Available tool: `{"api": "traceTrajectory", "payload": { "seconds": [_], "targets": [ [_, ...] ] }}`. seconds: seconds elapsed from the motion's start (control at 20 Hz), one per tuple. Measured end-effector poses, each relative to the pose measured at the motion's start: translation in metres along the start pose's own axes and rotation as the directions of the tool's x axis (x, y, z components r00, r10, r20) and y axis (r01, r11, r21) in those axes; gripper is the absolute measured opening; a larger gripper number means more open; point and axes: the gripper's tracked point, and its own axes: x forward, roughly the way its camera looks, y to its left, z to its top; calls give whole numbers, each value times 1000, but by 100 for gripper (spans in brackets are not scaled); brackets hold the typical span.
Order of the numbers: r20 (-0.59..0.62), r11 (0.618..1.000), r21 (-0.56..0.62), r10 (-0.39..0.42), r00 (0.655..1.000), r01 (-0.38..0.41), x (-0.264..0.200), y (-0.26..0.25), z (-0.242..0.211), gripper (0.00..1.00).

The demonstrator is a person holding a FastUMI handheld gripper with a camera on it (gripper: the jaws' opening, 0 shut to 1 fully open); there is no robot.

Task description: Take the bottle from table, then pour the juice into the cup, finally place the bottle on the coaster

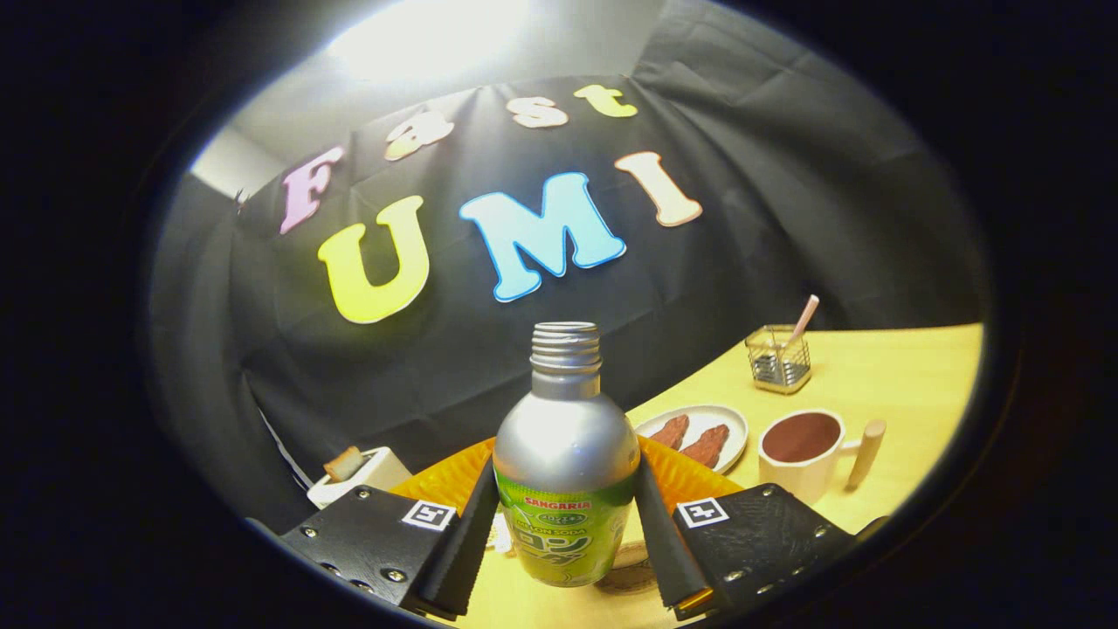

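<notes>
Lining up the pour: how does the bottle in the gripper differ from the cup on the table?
The bottle is tall, silver with a green label; the cup is squat and white with a side handle. The bottle is clamped between the gripper fingers; the cup stands free, beyond them. The bottle's mouth is narrow and threaded; the cup's is wide, showing brown inside. Both are uncapped.

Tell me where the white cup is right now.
The white cup with a wooden handle stands on the yellow table, beyond the claw, beside the white plate.

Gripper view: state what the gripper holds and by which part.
The gripper holds the bottle, both fingers pressing its labelled lower body; its neck is free.
</notes>
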Motion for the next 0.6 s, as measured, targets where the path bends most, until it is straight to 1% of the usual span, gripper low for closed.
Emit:
{"api": "traceTrajectory", "payload": {
  "seconds": [0.1, 0.2, 0.3, 0.6],
  "targets": [
    [1, 990, -134, -33, 999, 33, 2, -3, -1, 77],
    [16, 972, -232, -37, 999, 40, 2, -3, 0, 77],
    [19, 961, -276, -20, 1000, 25, 4, 4, -6, 77],
    [-32, 941, -339, 2, 1000, -13, 13, 6, -37, 78]
  ]
}}
